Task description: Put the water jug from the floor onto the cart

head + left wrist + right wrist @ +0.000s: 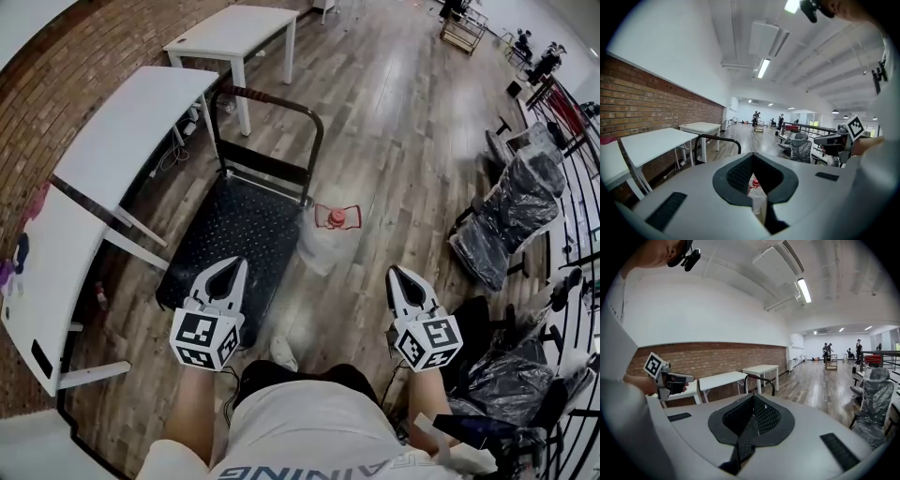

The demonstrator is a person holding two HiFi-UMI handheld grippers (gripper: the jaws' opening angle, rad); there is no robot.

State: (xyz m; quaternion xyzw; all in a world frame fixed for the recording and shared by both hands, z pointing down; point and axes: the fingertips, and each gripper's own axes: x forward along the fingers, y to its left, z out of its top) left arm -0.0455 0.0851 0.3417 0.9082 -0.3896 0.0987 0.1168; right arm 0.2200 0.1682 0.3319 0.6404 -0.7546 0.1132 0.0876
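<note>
Clear water jug (322,246) with red cap (336,217); black studded cart (234,225).

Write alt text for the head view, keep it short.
Looking down, a person holds a left gripper and a right gripper out over a wood floor, where a clear water jug with a red cap sits just right of a black cart. White tables line a brick wall at left; plastic-wrapped chairs sit at right.
</note>
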